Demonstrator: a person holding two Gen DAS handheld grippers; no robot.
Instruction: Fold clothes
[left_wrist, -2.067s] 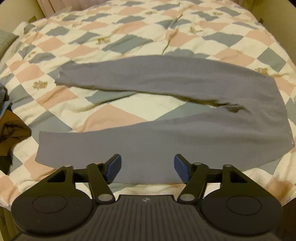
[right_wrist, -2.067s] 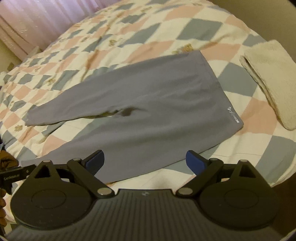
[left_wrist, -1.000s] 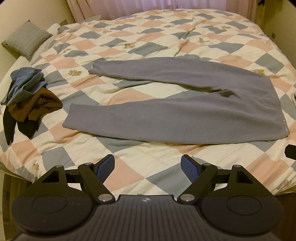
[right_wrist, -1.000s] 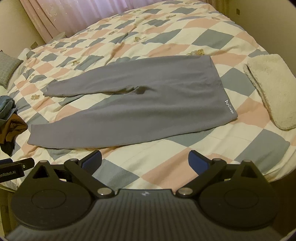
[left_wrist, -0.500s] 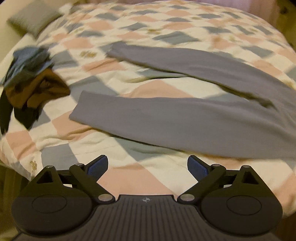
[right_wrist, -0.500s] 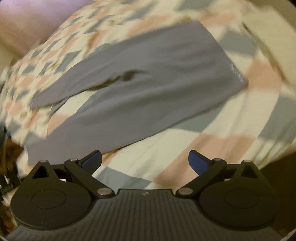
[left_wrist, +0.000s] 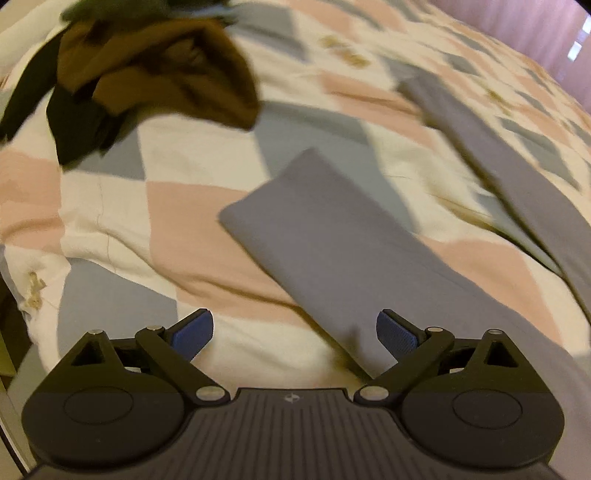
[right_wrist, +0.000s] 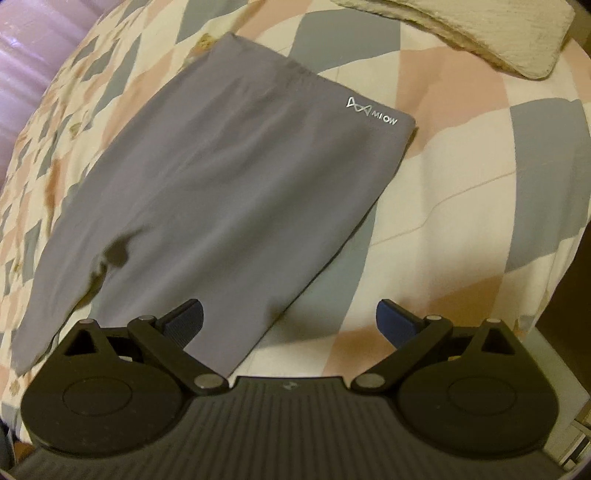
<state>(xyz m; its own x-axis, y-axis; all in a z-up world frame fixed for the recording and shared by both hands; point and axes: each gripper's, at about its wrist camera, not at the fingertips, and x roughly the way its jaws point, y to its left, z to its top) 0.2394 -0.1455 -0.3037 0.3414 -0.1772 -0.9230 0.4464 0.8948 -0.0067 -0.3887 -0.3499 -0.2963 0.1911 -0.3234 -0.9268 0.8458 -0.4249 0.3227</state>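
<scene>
Item under handling: a pair of plain grey stretch-fabric leggings, lying flat and spread out on a bed covered by a quilt with a cream, pink and grey diamond pattern. All positions below are taken from the leggings.

Waist end, right wrist view: the waistband lies toward the upper right and carries a small white printed logo near its corner. Beyond the waistband, at the far edge of the bed, lies a folded cream fleece cloth, well apart from the leggings. The right tool hovers above the near side edge of the garment with its jaws standing wide; nothing is gripped, and the fabric edge runs beneath the gap.

Leg end, left wrist view (blurred): the cuff of the near leg lies flat on the quilt, the second leg running apart from it to the right. A crumpled heap of brown and black clothing sits beyond the cuff, to the upper left, not touching it. The left tool is above the near leg, jaws wide and empty.
</scene>
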